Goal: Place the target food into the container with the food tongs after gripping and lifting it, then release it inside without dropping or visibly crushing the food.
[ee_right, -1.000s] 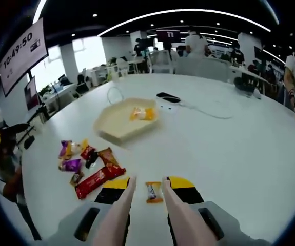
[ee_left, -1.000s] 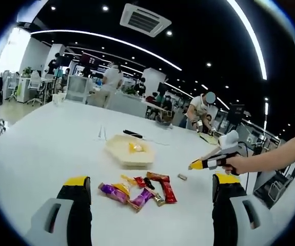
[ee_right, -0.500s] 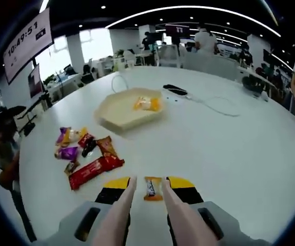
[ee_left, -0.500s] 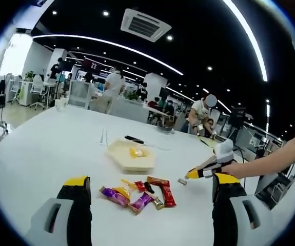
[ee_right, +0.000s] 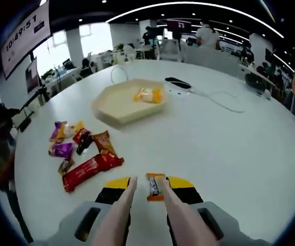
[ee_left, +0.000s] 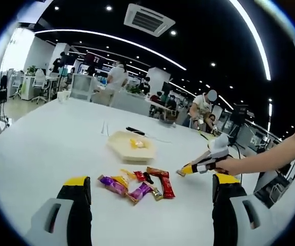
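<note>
Your white table (ee_right: 250, 148) takes up most of the right gripper view. The cream tray (ee_right: 129, 105) sits upper centre, one yellow sweet (ee_right: 150, 95) already inside. A pile of wrapped sweets (ee_right: 83, 154) lies left of centre, well apart from the tray. Your right gripper (ee_right: 150, 190) is at bottom centre with tongs (ee_right: 119, 215) in its jaws, tips closed on a small orange-ended candy (ee_right: 154, 186) (still low over the table). In the left gripper view, your left gripper (ee_left: 150, 187) has its jaws wide apart at the bottom, holding nothing.
</note>
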`<state>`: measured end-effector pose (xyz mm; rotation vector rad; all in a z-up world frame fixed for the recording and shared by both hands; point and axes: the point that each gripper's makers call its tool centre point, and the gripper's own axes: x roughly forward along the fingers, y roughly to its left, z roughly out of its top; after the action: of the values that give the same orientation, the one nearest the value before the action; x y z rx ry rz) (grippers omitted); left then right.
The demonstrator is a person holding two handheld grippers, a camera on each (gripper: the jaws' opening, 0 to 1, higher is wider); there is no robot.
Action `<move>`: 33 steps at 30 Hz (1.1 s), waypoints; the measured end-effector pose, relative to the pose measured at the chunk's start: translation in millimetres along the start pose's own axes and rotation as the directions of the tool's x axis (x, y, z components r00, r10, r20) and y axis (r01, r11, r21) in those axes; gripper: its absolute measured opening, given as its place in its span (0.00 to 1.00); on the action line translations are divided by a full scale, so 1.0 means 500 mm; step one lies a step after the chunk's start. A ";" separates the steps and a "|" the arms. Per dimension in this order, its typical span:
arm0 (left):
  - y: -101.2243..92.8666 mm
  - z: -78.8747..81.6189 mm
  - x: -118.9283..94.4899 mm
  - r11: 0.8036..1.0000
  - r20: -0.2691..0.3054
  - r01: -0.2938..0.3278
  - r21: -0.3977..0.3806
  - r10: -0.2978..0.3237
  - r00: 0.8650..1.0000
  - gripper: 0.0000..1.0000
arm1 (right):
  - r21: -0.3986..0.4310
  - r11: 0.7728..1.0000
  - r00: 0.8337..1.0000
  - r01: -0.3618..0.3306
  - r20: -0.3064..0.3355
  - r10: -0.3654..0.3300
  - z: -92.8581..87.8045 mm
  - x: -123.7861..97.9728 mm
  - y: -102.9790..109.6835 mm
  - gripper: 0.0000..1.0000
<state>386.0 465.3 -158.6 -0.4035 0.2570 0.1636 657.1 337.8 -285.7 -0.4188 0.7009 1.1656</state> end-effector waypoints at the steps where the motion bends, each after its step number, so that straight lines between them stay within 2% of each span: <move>1: -0.002 -0.001 0.003 1.000 -0.007 0.002 0.001 -0.002 1.000 0.99 | 0.004 1.000 1.000 0.004 -0.002 -0.004 0.002 0.003 -0.001 0.25; 3: -0.009 0.007 0.001 1.000 -0.006 0.005 0.008 -0.005 1.000 0.99 | 0.003 1.000 1.000 0.007 -0.007 -0.007 0.003 0.010 -0.004 0.25; 4: -0.012 0.020 -0.003 1.000 0.017 0.004 0.017 -0.004 1.000 0.99 | -0.019 1.000 1.000 0.012 -0.009 -0.012 0.004 0.011 -0.003 0.25; 6: -0.005 0.023 -0.008 1.000 0.029 -0.007 0.012 0.006 1.000 0.99 | -0.031 0.999 1.000 0.021 0.003 -0.020 0.010 0.015 -0.005 0.25; 11: 0.013 0.007 -0.013 1.000 0.014 -0.028 -0.012 0.028 1.000 0.99 | -0.018 0.999 1.000 0.028 -0.002 -0.028 -0.001 0.011 -0.018 0.25; 17: 0.021 0.016 -0.030 0.999 0.036 -0.048 -0.011 0.049 0.998 0.99 | -0.045 0.999 1.000 0.017 -0.011 -0.017 -0.003 0.014 -0.014 0.25; 22: 0.024 0.001 -0.022 0.999 0.005 -0.048 -0.017 0.048 0.999 0.99 | -0.025 1.000 1.000 0.014 -0.009 -0.014 -0.019 0.014 -0.011 0.24; 23: 0.019 0.005 -0.023 0.999 0.011 -0.044 -0.007 0.044 0.999 0.99 | -0.050 0.999 1.000 0.012 -0.003 -0.012 -0.016 0.012 -0.013 0.23; 27: 0.018 0.009 -0.021 0.999 0.024 -0.044 -0.009 0.044 0.999 0.99 | -0.062 0.998 1.000 0.008 -0.004 -0.008 -0.014 0.015 -0.019 0.20; 31: 0.022 -0.011 -0.002 0.999 -0.003 -0.035 -0.022 0.035 0.999 0.99 | -0.034 0.999 1.000 0.010 0.004 -0.010 -0.016 0.017 -0.026 0.18; 33: 0.011 -0.007 0.001 1.000 -0.010 -0.025 -0.003 0.025 1.000 0.99 | -0.076 0.997 1.000 0.016 -0.002 -0.016 -0.018 0.019 -0.022 0.18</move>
<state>384.3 469.0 -164.1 -0.4046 0.2718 0.1862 666.7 334.7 -299.2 -0.4889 0.6558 1.1791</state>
